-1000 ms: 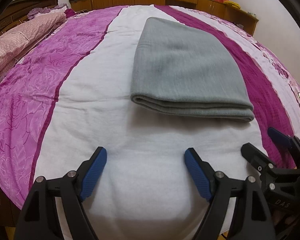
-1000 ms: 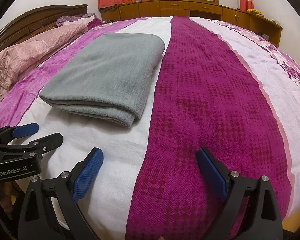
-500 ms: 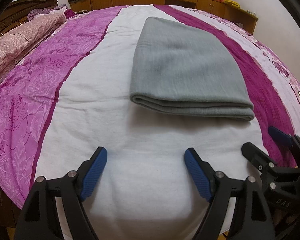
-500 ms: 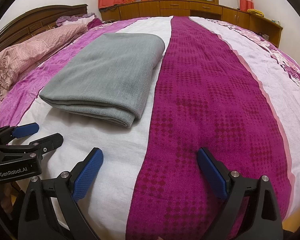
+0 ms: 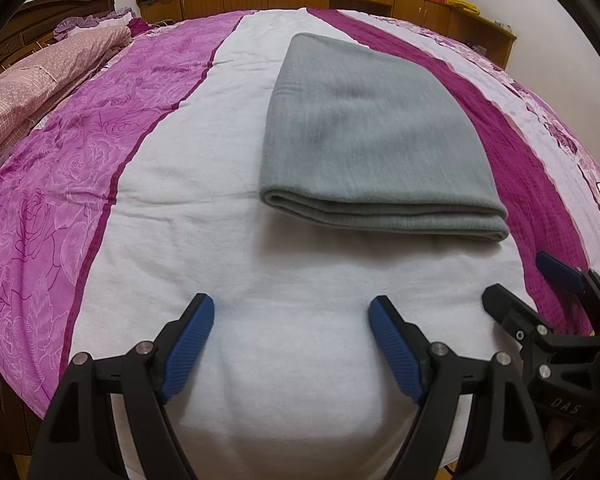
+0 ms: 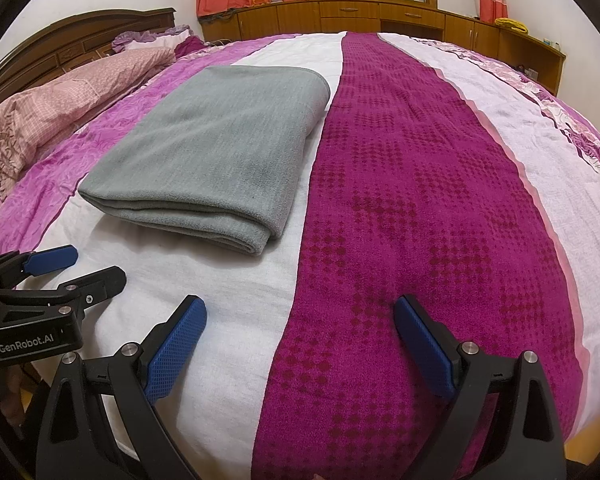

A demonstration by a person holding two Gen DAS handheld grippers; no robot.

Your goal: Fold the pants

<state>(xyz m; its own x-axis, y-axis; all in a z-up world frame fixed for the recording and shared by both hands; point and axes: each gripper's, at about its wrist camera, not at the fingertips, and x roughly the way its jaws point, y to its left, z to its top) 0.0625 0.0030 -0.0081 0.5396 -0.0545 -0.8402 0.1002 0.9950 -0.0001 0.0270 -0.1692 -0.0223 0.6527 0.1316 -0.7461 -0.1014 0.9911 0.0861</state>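
The grey pants [image 5: 372, 136] lie folded into a flat rectangle on the white stripe of the bed cover; they also show in the right wrist view [image 6: 216, 156]. My left gripper [image 5: 292, 312] is open and empty, hovering over the white stripe short of the pants' near folded edge. My right gripper [image 6: 300, 316] is open and empty to the right of it, over the edge of the dark magenta stripe. Each gripper shows in the other's view: the right one at lower right [image 5: 540, 284], the left one at lower left [image 6: 88, 262].
The bed [image 6: 420, 184] has pink, white and magenta stripes. Pink pillows [image 6: 68, 100] and a wooden headboard [image 6: 80, 40] are at the far left. Wooden cabinets [image 6: 380, 16] run along the far wall under a curtained window.
Hardly anything. The left wrist view has shifted very slightly; both grippers stay open and the pants have not moved.
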